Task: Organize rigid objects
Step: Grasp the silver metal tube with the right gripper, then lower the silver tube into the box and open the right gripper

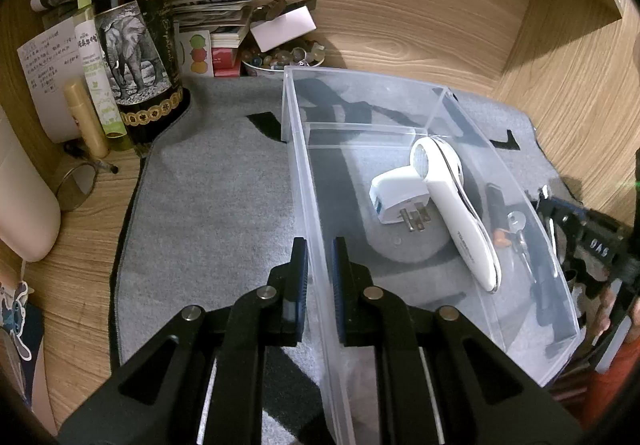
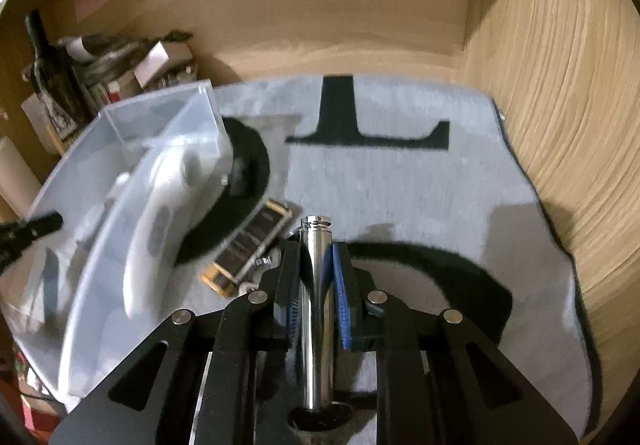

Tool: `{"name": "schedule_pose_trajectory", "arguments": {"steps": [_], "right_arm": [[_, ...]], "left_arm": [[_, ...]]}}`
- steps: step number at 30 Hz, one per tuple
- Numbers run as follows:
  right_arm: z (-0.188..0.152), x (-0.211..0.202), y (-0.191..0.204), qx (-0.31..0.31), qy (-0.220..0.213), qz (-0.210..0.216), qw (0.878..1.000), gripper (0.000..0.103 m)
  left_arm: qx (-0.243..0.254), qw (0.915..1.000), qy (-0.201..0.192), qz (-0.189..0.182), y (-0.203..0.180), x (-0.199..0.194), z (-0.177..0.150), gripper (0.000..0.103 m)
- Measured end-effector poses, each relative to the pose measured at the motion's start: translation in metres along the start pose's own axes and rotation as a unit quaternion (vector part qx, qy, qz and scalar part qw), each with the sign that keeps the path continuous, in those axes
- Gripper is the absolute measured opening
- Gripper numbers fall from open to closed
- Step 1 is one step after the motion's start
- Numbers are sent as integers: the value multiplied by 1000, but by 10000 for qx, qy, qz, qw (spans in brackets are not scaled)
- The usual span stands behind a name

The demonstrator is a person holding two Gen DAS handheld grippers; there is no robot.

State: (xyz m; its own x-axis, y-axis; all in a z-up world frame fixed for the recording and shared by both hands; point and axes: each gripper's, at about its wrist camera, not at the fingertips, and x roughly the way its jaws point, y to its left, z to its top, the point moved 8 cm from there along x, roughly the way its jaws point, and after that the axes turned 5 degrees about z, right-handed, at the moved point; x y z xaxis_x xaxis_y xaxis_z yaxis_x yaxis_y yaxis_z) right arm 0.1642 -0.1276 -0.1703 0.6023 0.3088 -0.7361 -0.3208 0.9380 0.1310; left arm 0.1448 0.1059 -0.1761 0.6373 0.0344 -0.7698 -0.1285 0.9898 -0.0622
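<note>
Left of my left claw (image 1: 320,245) stands a bottle (image 1: 134,33) on the desk, well apart. That claw is clamped narrow on the bin (image 1: 556,285) wall, one finger either side. Ahead and to its right, inside the bin, lie a plug (image 1: 396,201) and a white wand (image 1: 456,205), touching. My right claw (image 2: 317,249) grips a chrome tube (image 2: 318,285); just left of it on the mat (image 2: 400,185) lies a dark box (image 2: 250,247), beside the bin.

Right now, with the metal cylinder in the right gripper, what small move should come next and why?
Probably carry the metal cylinder left and over the clear bin's near wall. The right gripper already clamps it above the mat, and the left gripper pinches the bin's wall, steadying it.
</note>
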Motion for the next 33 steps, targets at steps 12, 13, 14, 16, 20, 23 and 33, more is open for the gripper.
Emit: {"name": "schedule_pose_trajectory", "arguments": {"steps": [12,13,14,16,20,23,33], "right_arm": [[52,-49,23,-217,-891,170,9956,14],[57,-52,27,-254,-969,197,9948,14],[61,-55,31,-301,-1030,231,9940,14],[69,-61,41,-413,-1145,309,9921,14],[78,-72,65,-665,-1317,498,9878,14],[81,-78,83,-849,-1390,657,9845,14],[58,-61,133,-1471,-993,1061,9784,15]], "left_arm": [[-5,10000,-4,0,0,0,0,11],[-4,10000,-3,-1,0,0,0,11],[-1,10000,-2,-1,0,0,0,11],[5,10000,-4,1,0,0,0,11],[-4,10000,-4,-8,0,0,0,11],[-5,10000,-6,-14,0,0,0,11],[1,10000,-20,-23,1,-1,0,12]]}}
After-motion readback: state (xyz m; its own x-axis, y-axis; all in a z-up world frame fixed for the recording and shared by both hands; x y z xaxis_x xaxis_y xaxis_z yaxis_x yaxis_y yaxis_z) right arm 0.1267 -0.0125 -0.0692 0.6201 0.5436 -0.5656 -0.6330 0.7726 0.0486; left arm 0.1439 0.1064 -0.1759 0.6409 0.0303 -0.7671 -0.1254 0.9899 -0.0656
